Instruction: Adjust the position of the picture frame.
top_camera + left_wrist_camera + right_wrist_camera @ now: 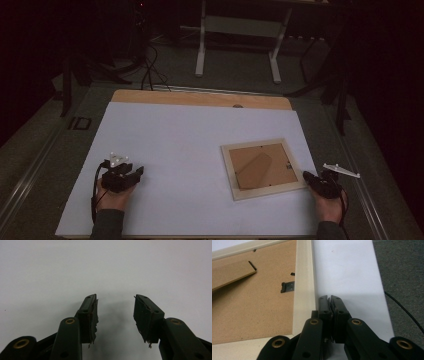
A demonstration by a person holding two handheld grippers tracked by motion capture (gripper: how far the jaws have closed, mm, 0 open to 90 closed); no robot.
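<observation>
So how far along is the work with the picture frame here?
Early. The pale wooden picture frame already lies face down, brown backing board up, on the white table sheet. The right gripper rests shut beside the frame's edge, holding nothing; the left gripper waits open. Any handling of the frame remains.

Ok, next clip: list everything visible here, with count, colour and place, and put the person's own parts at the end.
picture frame: one, pale cream rim with brown backboard, lying face down on the right part of the table
stand flap: one, brown, lying flat on the frame's backboard
table: one, white surface with a wooden strip along its far edge
desk legs: one pair, white, on the floor beyond the table
cables: several, black, on the floor beyond the far left of the table
left gripper: one, black, near left of the table, jaws apart with nothing between them
right gripper: one, black, jaws shut, beside the frame's right rim near its near corner
</observation>
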